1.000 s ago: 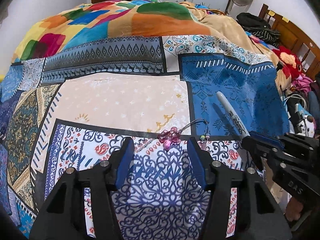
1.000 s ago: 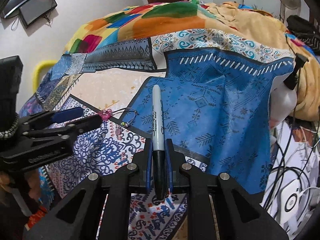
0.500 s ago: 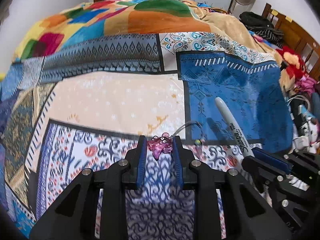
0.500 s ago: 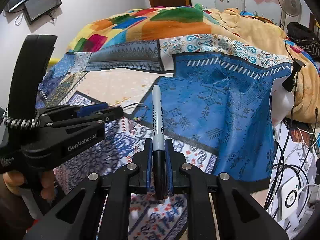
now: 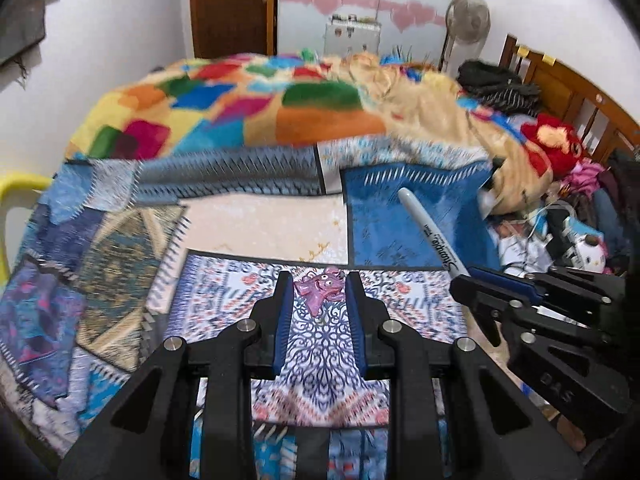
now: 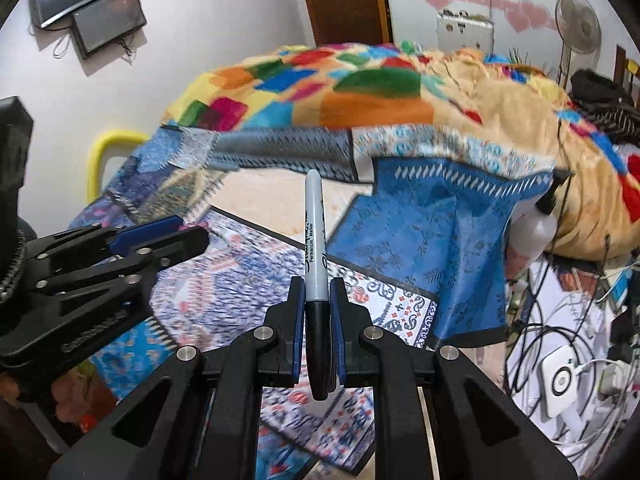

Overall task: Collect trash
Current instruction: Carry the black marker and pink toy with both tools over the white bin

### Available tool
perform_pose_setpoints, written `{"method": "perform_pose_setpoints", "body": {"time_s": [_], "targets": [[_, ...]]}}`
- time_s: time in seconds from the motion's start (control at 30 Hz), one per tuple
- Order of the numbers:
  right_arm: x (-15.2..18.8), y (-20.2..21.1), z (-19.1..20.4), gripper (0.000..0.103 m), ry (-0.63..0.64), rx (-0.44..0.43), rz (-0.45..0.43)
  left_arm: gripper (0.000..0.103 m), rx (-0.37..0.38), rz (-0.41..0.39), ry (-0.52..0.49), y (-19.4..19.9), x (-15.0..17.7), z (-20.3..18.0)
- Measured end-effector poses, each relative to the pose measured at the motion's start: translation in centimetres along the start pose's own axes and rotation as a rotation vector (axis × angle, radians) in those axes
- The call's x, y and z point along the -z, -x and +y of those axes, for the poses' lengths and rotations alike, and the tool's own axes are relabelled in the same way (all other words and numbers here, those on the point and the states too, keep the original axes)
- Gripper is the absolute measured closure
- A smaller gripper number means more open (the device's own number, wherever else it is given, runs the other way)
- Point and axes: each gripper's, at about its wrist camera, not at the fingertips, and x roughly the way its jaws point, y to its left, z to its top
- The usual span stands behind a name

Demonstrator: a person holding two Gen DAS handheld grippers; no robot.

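**Pink charm and marker both in hand**

Pink plastic, the charm point(image 5: 319, 291) sits pinched between the left gripper point(image 5: 318, 296) fingertips, above the patchwork bedspread point(image 5: 256, 224). The right gripper point(image 6: 317, 312) clamps a marker point(image 6: 315, 240) by its black cap, barrel forward, ready for carrying off.

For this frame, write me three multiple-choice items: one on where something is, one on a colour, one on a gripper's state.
1. Where is the small pink plastic charm?
A. between the left gripper's fingertips
B. on the orange blanket
C. by the fan

2. What colour is the cap of the grey permanent marker?
A. red
B. black
C. green

3. What is the right gripper doing?
A. wide open
B. shut on nothing
C. shut on the marker

Answers: 1 A, the charm sits between both blue pads; 2 B, the clamped end is black; 3 C, the pads press the marker.
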Motion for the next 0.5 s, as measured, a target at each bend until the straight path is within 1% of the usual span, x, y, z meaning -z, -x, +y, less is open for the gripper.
{"method": "perform_pose_setpoints", "body": {"time_s": [0.1, 0.23, 0.4, 0.5], "targets": [[-0.4, 2.8, 1.6, 0.092, 0.025, -0.004, -0.035, 0.078, -0.002, -0.042, 0.018, 3.8, -0.1, 0.4], [-0.5, 6.6, 4.1, 0.092, 0.054, -0.017, -0.078, 0.078, -0.013, -0.096, 0.039, 9.5, 0.6, 1.2], [-0.5, 10.8, 7.3, 0.092, 0.081, -0.049, -0.138, 0.078, -0.065, -0.179, 0.07, 16.3, 2.3, 2.5], [0.0, 13.0, 9.5, 0.092, 0.096, -0.079, -0.165, 0.078, -0.085, -0.21, 0.078, 19.6, 3.4, 3.2]]}}
